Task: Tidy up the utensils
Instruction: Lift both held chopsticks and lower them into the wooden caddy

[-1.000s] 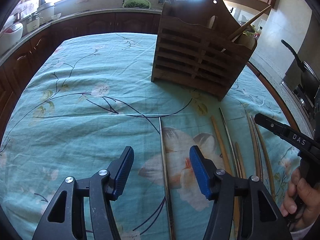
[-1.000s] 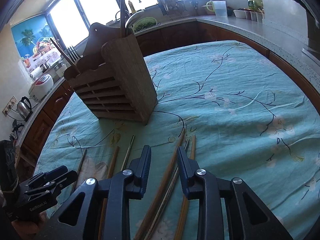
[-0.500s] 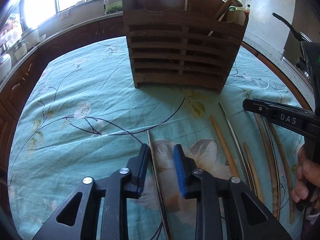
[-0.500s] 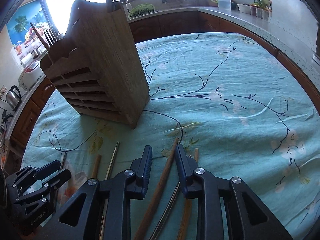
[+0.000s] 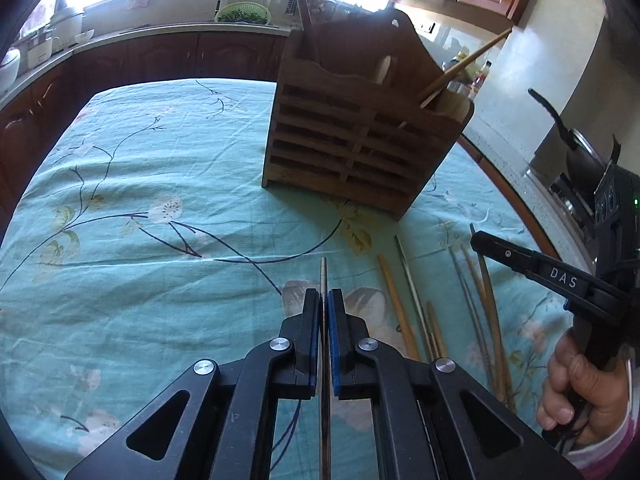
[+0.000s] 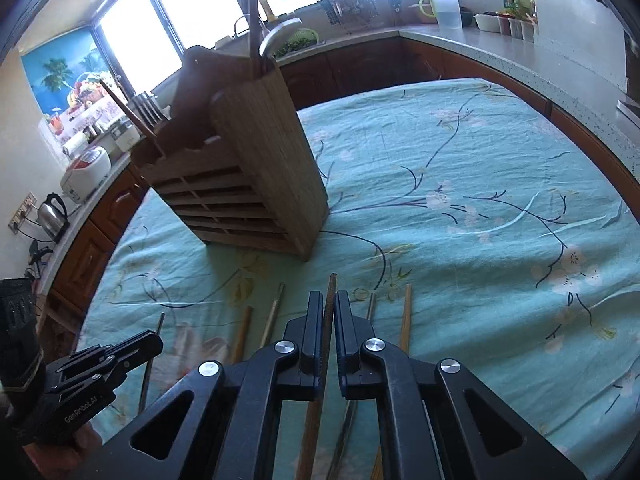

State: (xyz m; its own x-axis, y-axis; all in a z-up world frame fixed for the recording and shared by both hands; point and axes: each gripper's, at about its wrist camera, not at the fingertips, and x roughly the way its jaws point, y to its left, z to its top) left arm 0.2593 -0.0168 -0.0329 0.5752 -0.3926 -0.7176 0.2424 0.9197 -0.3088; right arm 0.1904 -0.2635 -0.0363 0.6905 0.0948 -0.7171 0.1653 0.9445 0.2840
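A slatted wooden utensil holder (image 5: 360, 136) stands on the teal floral tablecloth (image 5: 160, 184), with chopsticks and a ladle in it; it also shows in the right wrist view (image 6: 248, 176). My left gripper (image 5: 324, 300) is shut on a thin metal chopstick (image 5: 323, 276) whose tip sticks out ahead of the pads. My right gripper (image 6: 329, 304) is shut on a brown wooden chopstick (image 6: 330, 288). Several more chopsticks (image 5: 394, 300) lie side by side on the cloth between the two grippers, and they also show in the right wrist view (image 6: 406, 316).
Dark wooden kitchen cabinets and a counter (image 5: 160, 48) ring the table. A frying pan (image 5: 576, 148) sits on a stove at the right. A rice cooker (image 6: 86, 172) and a kettle (image 6: 52, 212) stand on the left counter.
Both grippers have closed: the left on the metal chopstick, the right on the brown wooden one. Both views shifted slightly relative to the holder.
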